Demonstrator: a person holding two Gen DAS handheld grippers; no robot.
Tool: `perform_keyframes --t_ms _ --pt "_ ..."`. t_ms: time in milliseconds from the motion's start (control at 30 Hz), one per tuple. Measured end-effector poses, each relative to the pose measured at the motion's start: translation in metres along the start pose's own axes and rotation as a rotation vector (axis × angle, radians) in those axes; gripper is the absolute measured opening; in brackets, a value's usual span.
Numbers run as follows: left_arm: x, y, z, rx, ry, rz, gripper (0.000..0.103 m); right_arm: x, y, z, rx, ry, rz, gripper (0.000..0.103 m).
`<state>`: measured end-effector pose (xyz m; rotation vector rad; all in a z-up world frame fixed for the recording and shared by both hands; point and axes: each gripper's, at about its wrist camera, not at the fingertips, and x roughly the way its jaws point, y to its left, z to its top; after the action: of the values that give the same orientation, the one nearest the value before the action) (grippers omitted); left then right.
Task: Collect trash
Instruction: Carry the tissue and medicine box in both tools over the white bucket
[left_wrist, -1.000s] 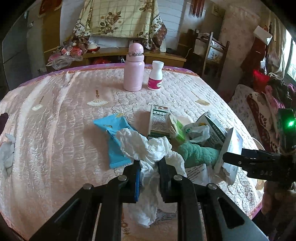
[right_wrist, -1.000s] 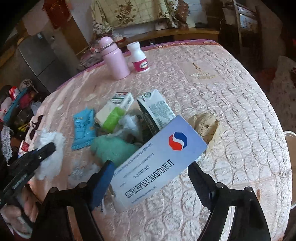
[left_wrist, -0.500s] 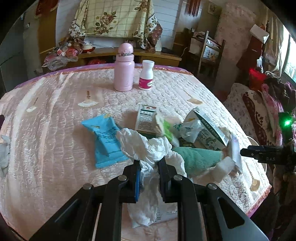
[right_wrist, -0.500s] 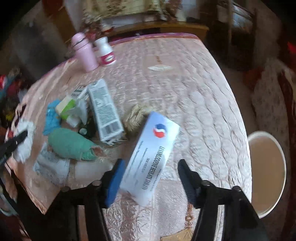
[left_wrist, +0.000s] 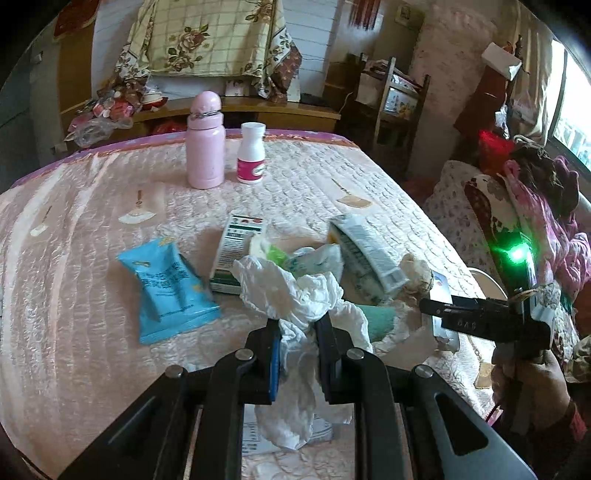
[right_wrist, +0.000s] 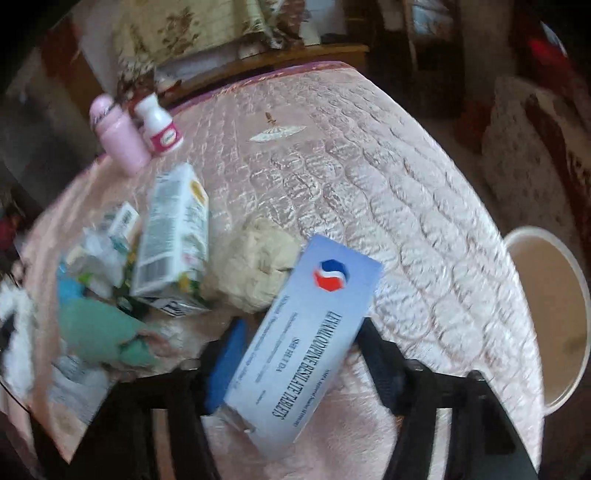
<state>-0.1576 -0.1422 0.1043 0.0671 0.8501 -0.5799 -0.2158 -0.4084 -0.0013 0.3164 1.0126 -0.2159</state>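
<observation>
Right claw (right_wrist: 295, 354), clamped on the box (right_wrist: 306, 343), has swung from over the pile toward the bin (right_wrist: 554, 332) beside the bed (right_wrist: 369, 166), drop looks next; left claw (left_wrist: 297, 332) still grips the tissue (left_wrist: 295, 295) above the pile.

Pink bottle (left_wrist: 205, 142): seen upright at the 12 o'clock end of the quilt.
White bottle (left_wrist: 252, 153): set upright just beside it, at its 3 o'clock.
Quilted cover (left_wrist: 74, 258): spread pink over the whole surface.
Floral cloth (left_wrist: 207, 37): hung behind, at 12 o'clock.
Wooden chair (left_wrist: 399, 96): placed at 2 o'clock.
</observation>
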Motion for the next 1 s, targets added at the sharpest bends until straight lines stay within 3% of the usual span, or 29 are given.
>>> perform_keyframes --t_ms 200,333,433,600,1000 --pt "0.004 -0.013 0.0 0.02 0.006 -0.021 0.018 -0.013 -0.016 -0.011 -0.118 0.069 -0.044 0.064" --pt "0.011 -0.023 0.0 0.009 0.027 -0.042 0.018 -0.015 -0.034 -0.016 -0.054 0.048 -0.028 0.068" --pt "0.011 -0.032 0.0 0.016 0.032 -0.058 0.018 -0.021 -0.039 -0.028 -0.041 0.008 -0.038 0.058" --pt "0.011 -0.053 0.007 0.049 0.033 -0.082 0.018 -0.041 -0.049 -0.034 -0.009 -0.034 0.015 0.054" --pt "0.035 -0.149 0.026 0.154 0.04 -0.163 0.018 -0.109 -0.099 -0.03 0.022 -0.151 0.045 0.054"
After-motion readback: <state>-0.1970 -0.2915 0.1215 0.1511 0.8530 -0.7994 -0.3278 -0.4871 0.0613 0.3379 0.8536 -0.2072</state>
